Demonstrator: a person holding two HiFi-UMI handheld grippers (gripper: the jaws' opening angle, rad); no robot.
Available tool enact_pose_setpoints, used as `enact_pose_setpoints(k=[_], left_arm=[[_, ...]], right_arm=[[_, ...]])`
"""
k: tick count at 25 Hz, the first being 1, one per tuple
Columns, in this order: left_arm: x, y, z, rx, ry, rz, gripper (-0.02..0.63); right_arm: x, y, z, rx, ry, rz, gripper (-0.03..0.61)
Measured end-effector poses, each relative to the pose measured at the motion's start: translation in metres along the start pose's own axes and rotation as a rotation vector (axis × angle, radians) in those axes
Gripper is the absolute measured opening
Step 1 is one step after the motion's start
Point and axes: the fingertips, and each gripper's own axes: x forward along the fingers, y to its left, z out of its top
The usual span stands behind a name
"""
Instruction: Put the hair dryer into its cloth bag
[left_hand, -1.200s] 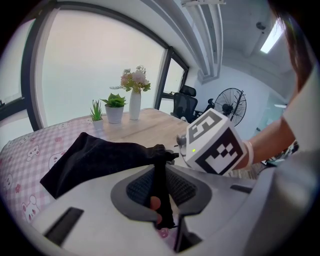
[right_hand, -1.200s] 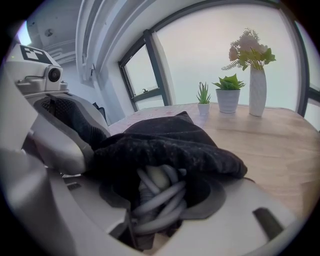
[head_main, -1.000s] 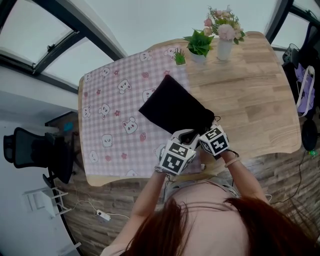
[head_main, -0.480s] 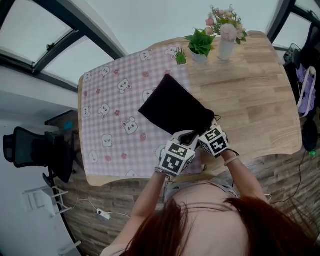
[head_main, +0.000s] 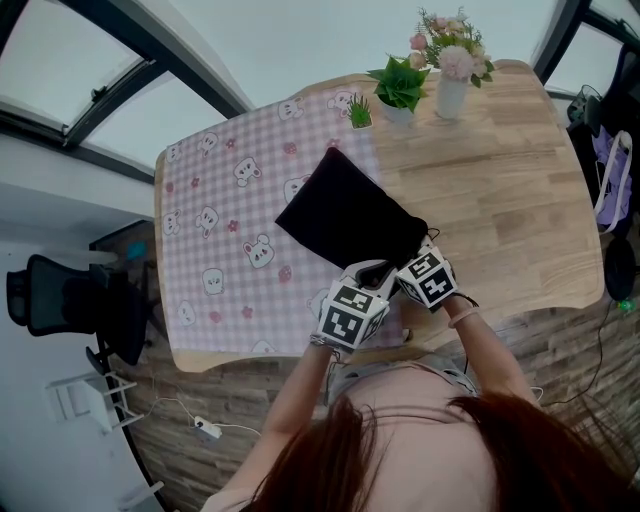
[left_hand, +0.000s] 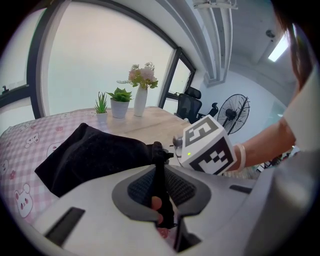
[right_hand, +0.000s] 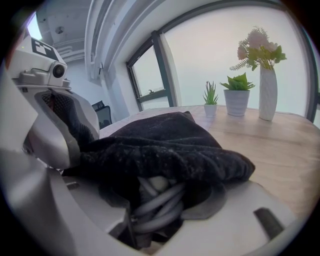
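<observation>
A black cloth bag (head_main: 345, 215) lies slantwise on the table, its mouth toward the front edge where both grippers meet. My left gripper (head_main: 372, 274) is shut on a thin fold of the black cloth bag's rim (left_hand: 159, 172); its jaws have just been closing on it. In the right gripper view, my right gripper (right_hand: 150, 192) is shut on the bunched mouth of the cloth bag (right_hand: 165, 145), with coils of grey cord (right_hand: 155, 205) showing inside. The hair dryer's body is hidden in the bag.
A pink checked tablecloth (head_main: 215, 250) covers the table's left half; bare wood (head_main: 500, 190) is on the right. A small grass pot (head_main: 360, 115), a green plant (head_main: 400, 88) and a flower vase (head_main: 450, 85) stand at the far edge. An office chair (head_main: 70, 300) sits left.
</observation>
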Motion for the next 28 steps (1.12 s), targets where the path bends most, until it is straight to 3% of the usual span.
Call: enact_pose_setpoints(k=[7,18,28], left_arm=[[0.002,-0.002,0.001,-0.008,-0.006,-0.007,0.052],[0.008,-0.013,-0.001,0.009,-0.001,-0.015,0.052],[0.014,-0.019,-0.004,-0.024,-0.012,-0.019,0.052]], right_arm=[[-0.001,0.003,0.002,0.018,-0.03,0.043,0.302],[-0.023,-0.004,-0.006,0.04,-0.042,0.0,0.304],[-0.046,-0.009,-0.015,0.096,-0.068,-0.037,0.287]])
